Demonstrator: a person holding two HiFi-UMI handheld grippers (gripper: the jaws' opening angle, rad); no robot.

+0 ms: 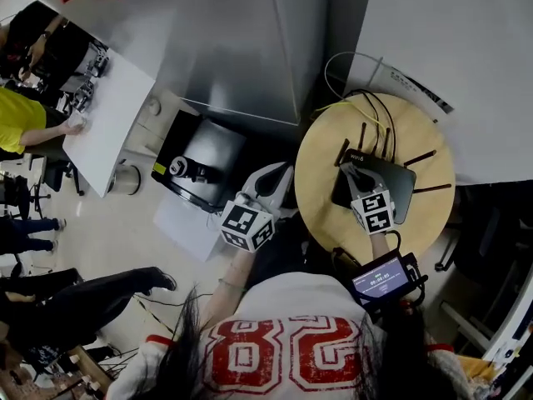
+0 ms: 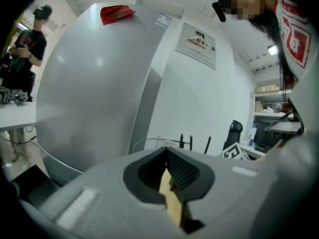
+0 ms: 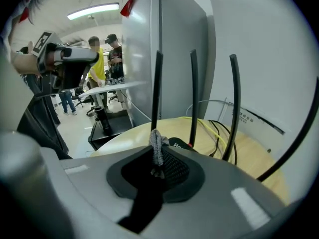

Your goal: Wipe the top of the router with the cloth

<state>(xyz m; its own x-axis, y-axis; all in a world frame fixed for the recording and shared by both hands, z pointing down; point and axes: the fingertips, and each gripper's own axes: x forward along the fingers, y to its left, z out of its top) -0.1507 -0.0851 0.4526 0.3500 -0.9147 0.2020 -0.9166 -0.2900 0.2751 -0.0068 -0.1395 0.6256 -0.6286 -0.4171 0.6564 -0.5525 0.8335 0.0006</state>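
Large red-outlined digits 8 and 2 stand on the person's white jersey [image 1: 275, 352]. A white letter W shows on the flat black router [image 3: 179, 144]. The small dark screen [image 1: 381, 279] carries pale digits too small to read. The red print on the white wall placard [image 2: 198, 44] is illegible.

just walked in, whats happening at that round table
A person holds a gripper in each hand. The right gripper is shut on a small grey cloth and sits over the black router on the round wooden table, close to its raised antennas. The left gripper is held off the table's left side, jaws together with nothing in them. Whether the cloth touches the router isn't clear.
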